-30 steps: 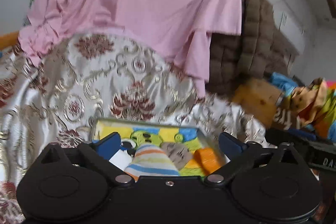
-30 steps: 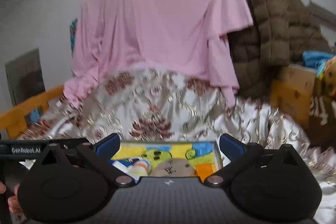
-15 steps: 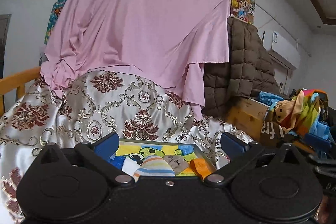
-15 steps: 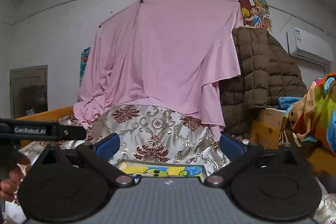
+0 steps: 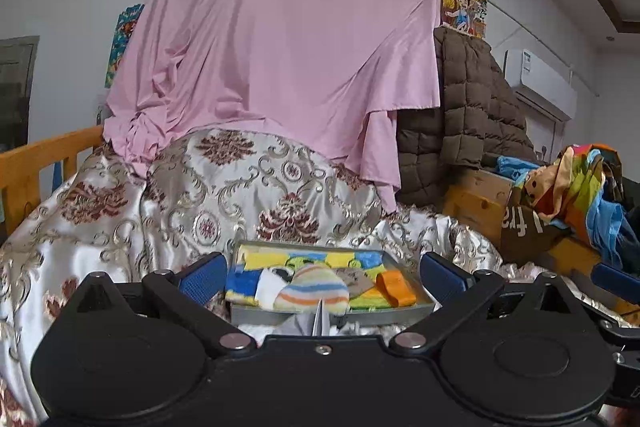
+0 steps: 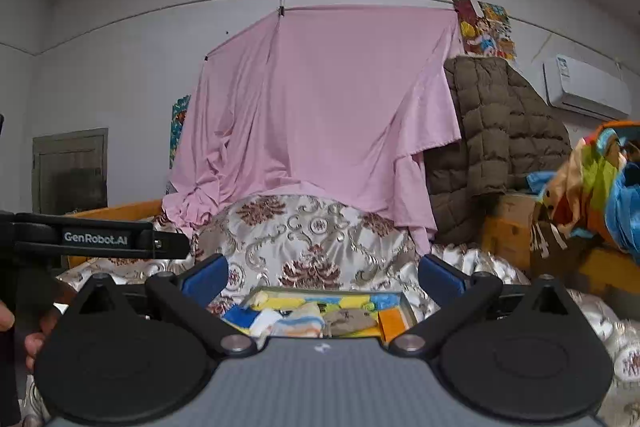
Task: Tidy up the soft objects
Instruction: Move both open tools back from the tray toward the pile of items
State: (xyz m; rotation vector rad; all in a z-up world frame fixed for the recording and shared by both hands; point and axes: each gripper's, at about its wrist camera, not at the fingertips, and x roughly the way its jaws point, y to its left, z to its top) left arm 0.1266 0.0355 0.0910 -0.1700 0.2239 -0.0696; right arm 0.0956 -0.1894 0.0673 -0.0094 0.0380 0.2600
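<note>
- Far left, a wooden bed rail (image 5: 38,157) borders the bed; a floral satin bedspread (image 5: 132,211) covers the mound of bedding behind the tray.
- In the right wrist view, a person's hand (image 6: 18,331) shows at the left edge, next to the black body of the other gripper marked "GenRobot.AI".
- The left gripper (image 5: 320,273) has its blue-padded fingers spread wide apart, holding nothing and touching nothing; the tray lies between and beyond them.
- A grey tray (image 5: 332,313) rests on the bedspread in the near centre, lined with a yellow, blue and green patterned cloth (image 5: 340,259).
- Inside the tray, from left to right: a white sock (image 5: 267,285), a striped sock (image 5: 314,291) at the near edge, a grey-brown sock (image 5: 358,279) behind it, and an orange cloth (image 5: 394,289) by the right wall.
- The right gripper (image 6: 322,275) is also wide open and empty, its fingers clear of everything; the same tray (image 6: 408,305) sits just ahead and lower in its view.
- Behind, a pink sheet (image 5: 280,59) hangs from a wall line and drapes onto the bedspread.
- Right of it hangs a brown quilted jacket (image 5: 468,115) above a wooden box (image 5: 476,201).
- Far right, a heap of colourful cloth (image 5: 576,183) lies on the box, and an air conditioner (image 5: 540,83) is on the wall.
</note>
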